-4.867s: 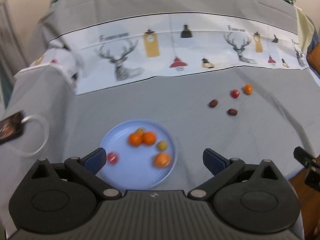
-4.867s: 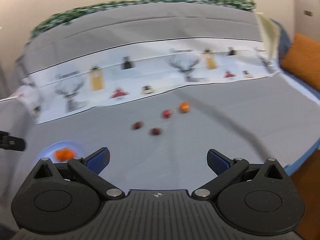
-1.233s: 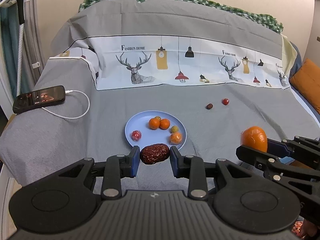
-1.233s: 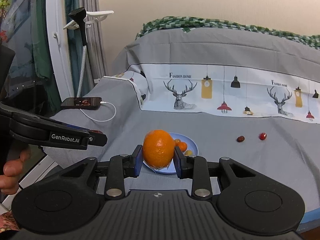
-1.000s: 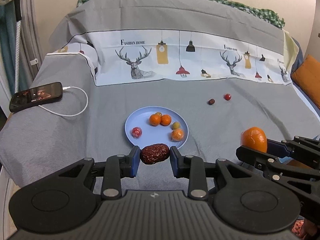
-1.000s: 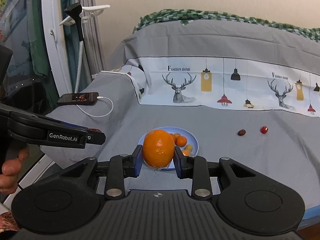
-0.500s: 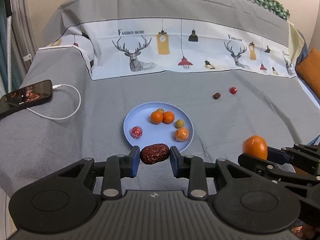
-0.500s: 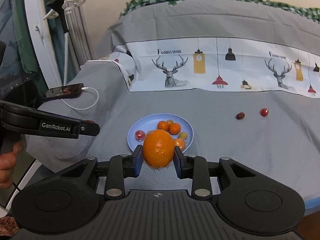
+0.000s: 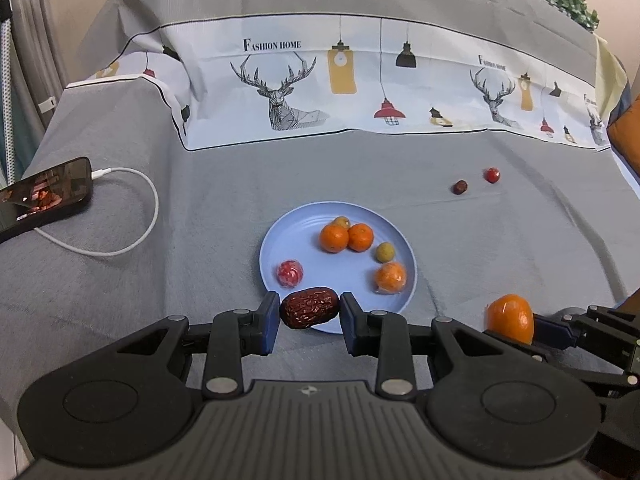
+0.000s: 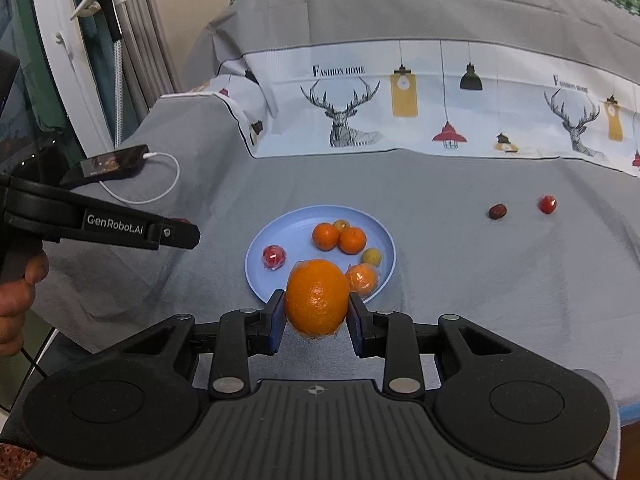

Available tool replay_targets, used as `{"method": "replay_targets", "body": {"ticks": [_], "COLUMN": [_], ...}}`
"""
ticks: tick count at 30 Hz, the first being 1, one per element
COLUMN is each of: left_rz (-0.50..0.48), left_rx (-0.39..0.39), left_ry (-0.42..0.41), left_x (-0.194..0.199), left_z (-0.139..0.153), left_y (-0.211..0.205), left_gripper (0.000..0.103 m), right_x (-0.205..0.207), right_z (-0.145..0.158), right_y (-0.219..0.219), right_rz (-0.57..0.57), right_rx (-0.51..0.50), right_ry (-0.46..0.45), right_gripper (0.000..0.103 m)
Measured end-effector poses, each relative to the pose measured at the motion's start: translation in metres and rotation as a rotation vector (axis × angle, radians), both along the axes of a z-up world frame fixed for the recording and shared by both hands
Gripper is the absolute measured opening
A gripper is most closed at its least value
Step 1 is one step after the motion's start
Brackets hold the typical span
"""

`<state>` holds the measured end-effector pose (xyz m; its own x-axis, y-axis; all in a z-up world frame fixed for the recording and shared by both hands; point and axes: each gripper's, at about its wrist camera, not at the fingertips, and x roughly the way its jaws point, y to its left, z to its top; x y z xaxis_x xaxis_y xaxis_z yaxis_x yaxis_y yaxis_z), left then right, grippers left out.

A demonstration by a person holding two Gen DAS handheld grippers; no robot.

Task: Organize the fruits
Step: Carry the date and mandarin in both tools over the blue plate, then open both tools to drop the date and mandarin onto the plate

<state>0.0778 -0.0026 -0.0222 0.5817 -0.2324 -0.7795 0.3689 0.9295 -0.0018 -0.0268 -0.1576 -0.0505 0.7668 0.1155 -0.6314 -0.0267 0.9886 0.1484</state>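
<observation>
In the left wrist view the left gripper [image 9: 309, 313] is clamped on a dried red date [image 9: 309, 307] above the near rim of the blue plate [image 9: 304, 224], which holds 3 small oranges, 2 yellowish fruits and 1 red wrapped fruit [image 9: 290, 273], with open grey bedsheet [image 9: 224, 184] on all sides, a smartphone [image 9: 44, 194] on its white cable [image 9: 120, 216] far left, and another date [image 9: 460, 187] just beside a cherry tomato [image 9: 492, 175] far right. In the right wrist view the right gripper [image 10: 317, 316] is closed around a large orange [image 10: 317, 295] at the plate's [image 10: 256, 256] near edge, the left gripper [image 10: 176, 236] off the plate's left side, a deer-print cloth [image 10: 420, 112] draped behind.
</observation>
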Motion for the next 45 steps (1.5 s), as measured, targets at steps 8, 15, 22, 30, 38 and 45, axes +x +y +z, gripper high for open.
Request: {"method": "replay_targets", "body": {"ticks": [8, 15, 22, 30, 38, 45], "left_rz": [0.037, -0.014, -0.066, -0.049, -0.018, 0.041], "left_rx": [-0.010, 0.043, 0.099, 0.148, 0.181, 0.136], "left_ry": [0.027, 0.052, 0.048, -0.029, 0.035, 0.035], "left_x": [0.045, 0.091, 0.121, 0.100, 0.020, -0.028], "left_z": [-0.025, -0.064, -0.098, -0.076, -0.051, -0.026], "left_y": [-0.007, -0.022, -0.040, -0.034, 0.003, 0.018], "left_gripper": [0.036, 0.036, 0.038, 0.103, 0.103, 0.103], "right_x": [0.044, 0.103, 0.140, 0.119, 0.046, 0.008], "right_z": [-0.021, -0.050, -0.081, -0.068, -0.044, -0.010], "right_y": [0.005, 0.018, 0.027, 0.028, 0.034, 0.034], "right_rz": [0.001, 0.038, 0.056, 0.060, 0.106, 0.043], "right_rx": [-0.035, -0.095, -0.218, -0.182, -0.116, -0.167], "right_ry": [0.033, 0.057, 0.107, 0.095, 0.166, 0.058], "right_gripper": [0.033, 0.033, 0.034, 0.092, 0.100, 0.102]}}
